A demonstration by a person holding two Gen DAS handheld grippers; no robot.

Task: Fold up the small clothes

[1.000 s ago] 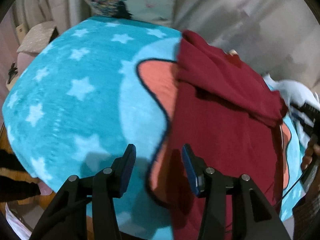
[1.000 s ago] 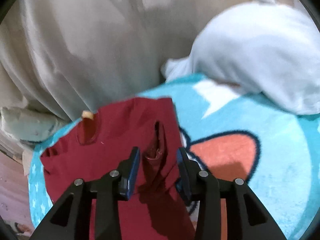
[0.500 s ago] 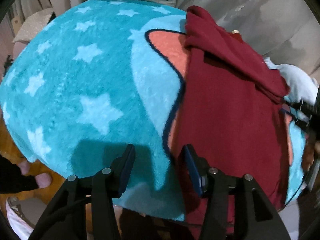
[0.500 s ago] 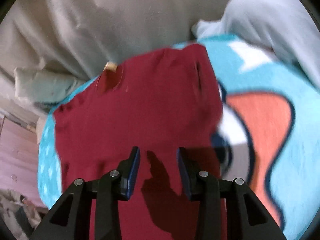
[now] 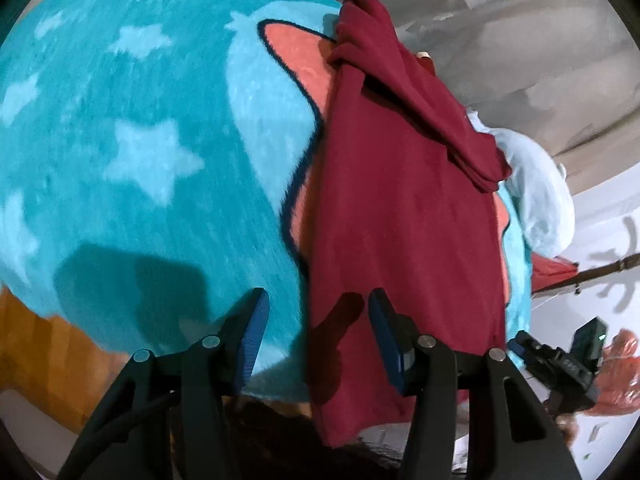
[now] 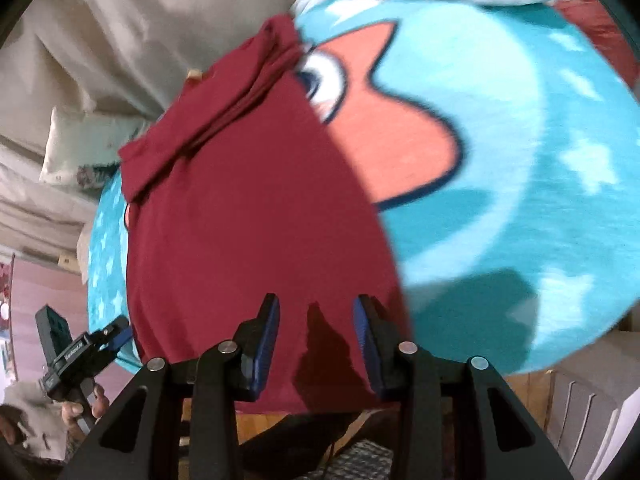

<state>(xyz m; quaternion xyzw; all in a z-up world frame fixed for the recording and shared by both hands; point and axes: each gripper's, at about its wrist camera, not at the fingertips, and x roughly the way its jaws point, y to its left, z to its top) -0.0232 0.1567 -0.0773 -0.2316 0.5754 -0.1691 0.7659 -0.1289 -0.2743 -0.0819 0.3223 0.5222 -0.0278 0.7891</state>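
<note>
A dark red garment (image 5: 404,216) lies flat on a turquoise star-patterned fleece blanket (image 5: 132,140), its far end folded over in a thick band. Its near hem hangs over the blanket's front edge. It also shows in the right wrist view (image 6: 248,216). My left gripper (image 5: 318,320) is open and empty, hovering above the garment's near left edge. My right gripper (image 6: 316,324) is open and empty above the garment's near right part, close to the hem. The right gripper also appears in the left wrist view (image 5: 560,364), and the left gripper in the right wrist view (image 6: 76,348).
A pale blue garment (image 5: 536,196) lies bunched at the blanket's far right. Beige sheets (image 6: 132,28) and a printed pillow (image 6: 84,148) lie behind. Wooden floor (image 5: 48,356) shows below the blanket's front edge.
Both grippers have pulled back from the far folded end toward the near hem. Both stayed open and empty. The garment now lies flatter along its length.
</note>
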